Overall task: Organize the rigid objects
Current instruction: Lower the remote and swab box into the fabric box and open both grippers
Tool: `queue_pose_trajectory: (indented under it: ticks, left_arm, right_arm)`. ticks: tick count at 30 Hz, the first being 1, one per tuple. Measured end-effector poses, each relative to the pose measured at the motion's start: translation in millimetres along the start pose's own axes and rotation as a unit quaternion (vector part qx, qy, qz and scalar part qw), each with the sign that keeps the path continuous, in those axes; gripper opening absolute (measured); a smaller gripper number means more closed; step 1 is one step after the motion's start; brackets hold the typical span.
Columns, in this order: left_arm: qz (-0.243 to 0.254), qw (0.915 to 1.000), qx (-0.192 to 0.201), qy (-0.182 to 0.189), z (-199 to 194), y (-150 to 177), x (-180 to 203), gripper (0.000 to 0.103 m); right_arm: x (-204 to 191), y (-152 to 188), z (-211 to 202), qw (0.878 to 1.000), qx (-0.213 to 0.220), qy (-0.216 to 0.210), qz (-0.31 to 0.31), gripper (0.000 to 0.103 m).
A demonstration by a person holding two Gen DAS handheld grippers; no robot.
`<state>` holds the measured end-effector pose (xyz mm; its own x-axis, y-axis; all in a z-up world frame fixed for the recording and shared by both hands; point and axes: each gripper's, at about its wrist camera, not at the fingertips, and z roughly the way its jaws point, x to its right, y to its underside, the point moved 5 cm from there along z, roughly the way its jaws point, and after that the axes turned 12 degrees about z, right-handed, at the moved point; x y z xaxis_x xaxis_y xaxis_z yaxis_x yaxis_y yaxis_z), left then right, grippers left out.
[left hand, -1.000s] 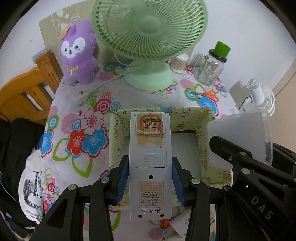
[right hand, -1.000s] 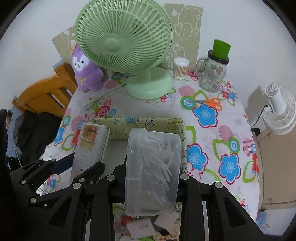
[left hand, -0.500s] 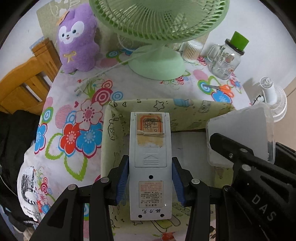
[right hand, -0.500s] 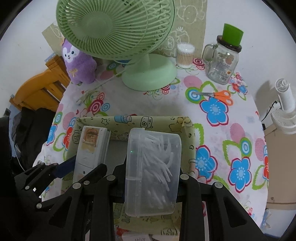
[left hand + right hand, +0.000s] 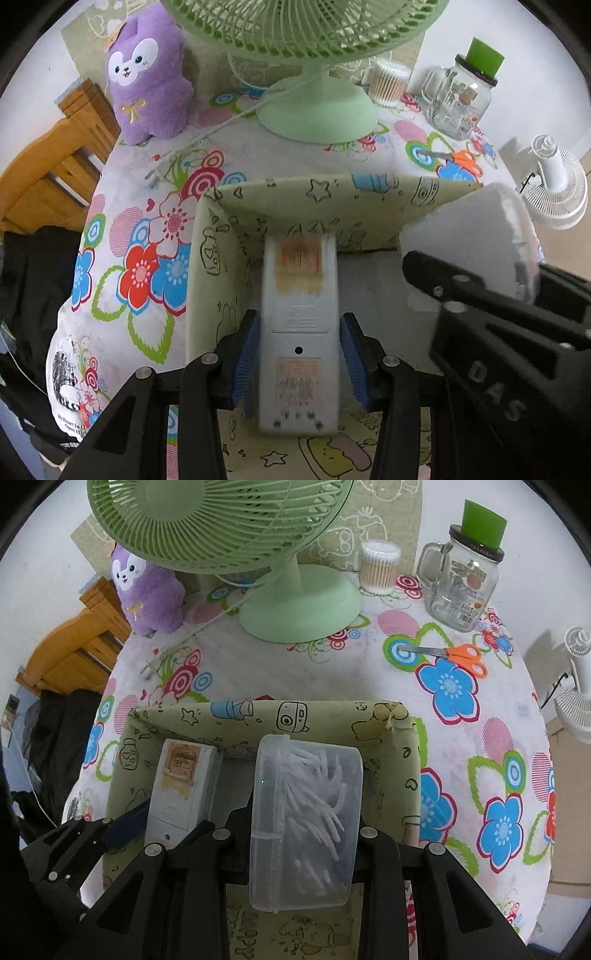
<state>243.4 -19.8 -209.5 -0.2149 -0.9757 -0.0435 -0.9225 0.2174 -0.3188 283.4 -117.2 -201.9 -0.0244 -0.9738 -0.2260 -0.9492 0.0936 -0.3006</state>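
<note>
Pale-green cartoon-printed fabric box (image 5: 317, 192) held both loads — left gripper (image 5: 299, 354) was opening, its pads off the white rectangular remote (image 5: 299, 325); at three o'clock, right gripper (image 5: 306, 834) clenched the clear plastic case (image 5: 306, 819).

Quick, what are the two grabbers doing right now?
Left gripper: jaws opening, the grey remote between them, over the box.
Right gripper: shut on the clear plastic case.

Left gripper (image 5: 299, 360) pitched steeply down, jaws opening, clear of load; right gripper (image 5: 301, 836) likewise, jaws clamped.
</note>
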Motion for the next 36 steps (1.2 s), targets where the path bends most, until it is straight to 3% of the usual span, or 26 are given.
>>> queue_pose_trajectory:
  ticks: [2, 7, 10, 14, 16, 17, 18, 25, 36]
  left_arm:
    - [-0.002, 1.0, 0.004, 0.002, -0.6, -2.4, -1.4, 0.057]
    - [0.0, 1.0, 0.001, 0.008, -0.6, -2.7, -0.6, 0.06]
    - [0.004, 0.9999, 0.002, 0.014, -3.6, -2.1, 2.1, 0.066]
    - [0.004, 0.9997, 0.007, 0.023, -9.9, -3.8, 3.4, 0.074]
    - [0.011, 0.9996, 0.006, 0.025, -11.4, -4.6, 5.4, 0.077]
    - [0.012, 0.9996, 0.007, 0.024, -12.4, -4.6, 6.0, 0.079]
    - [0.013, 0.9997, 0.008, 0.02, -13.9, -4.8, 6.0, 0.084]
    - [0.002, 0.9996, 0.008, 0.027, -20.8, -3.8, 2.4, 0.087]
    - [0.006, 0.9995, 0.022, 0.02, -38.6, 0.9, 4.9, 0.093]
  right_arm:
    - [1.5, -1.8, 2.4, 1.0, 0.0, 0.001, 0.003, 0.034]
    - [5.5, -4.9, 5.6, 1.0, 0.005, 0.003, 0.01, 0.036]
    - [4.1, -5.9, 4.2, 1.0, 0.008, -0.005, 0.006, 0.044]
    - [2.5, -6.6, 5.8, 1.0, 0.008, -0.006, 0.006, 0.044]
    - [3.1, -6.7, 4.6, 1.0, 0.01, -0.004, 0.008, 0.051]
    - [3.8, -6.7, 2.5, 1.0, 0.014, -0.003, 0.009, 0.062]
    - [3.6, -6.6, -0.4, 1.0, 0.018, -0.007, 0.008, 0.066]
    - [3.6, -5.8, -24.7, 0.999, 0.046, -0.002, -0.001, 0.081]
    - [16.5, 1.4, -49.9, 0.998, 0.059, 0.002, 0.013, 0.083]
